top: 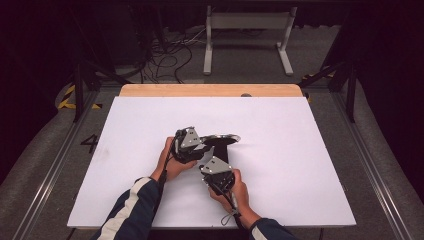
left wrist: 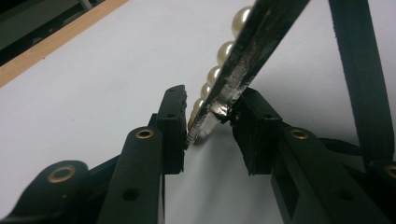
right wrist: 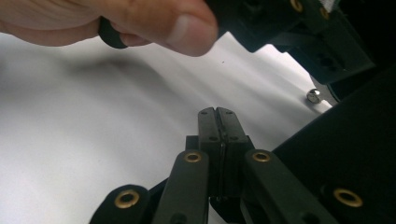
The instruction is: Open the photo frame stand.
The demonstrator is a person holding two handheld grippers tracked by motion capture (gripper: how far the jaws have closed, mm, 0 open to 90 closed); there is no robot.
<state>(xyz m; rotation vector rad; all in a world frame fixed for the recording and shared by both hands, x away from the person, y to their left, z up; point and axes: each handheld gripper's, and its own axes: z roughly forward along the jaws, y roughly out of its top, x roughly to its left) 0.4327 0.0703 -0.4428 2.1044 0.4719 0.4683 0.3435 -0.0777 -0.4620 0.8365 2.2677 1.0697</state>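
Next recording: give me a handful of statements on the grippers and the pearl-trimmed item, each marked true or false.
1. The right gripper has its jaws closed together with nothing between them. True.
2. The left gripper is wide open and away from everything. False: the pearl-edged black piece sits between its jaws, touching the right one.
3. A row of pearls lines that piece. True.
4. The table has a green cover. False: it is white.
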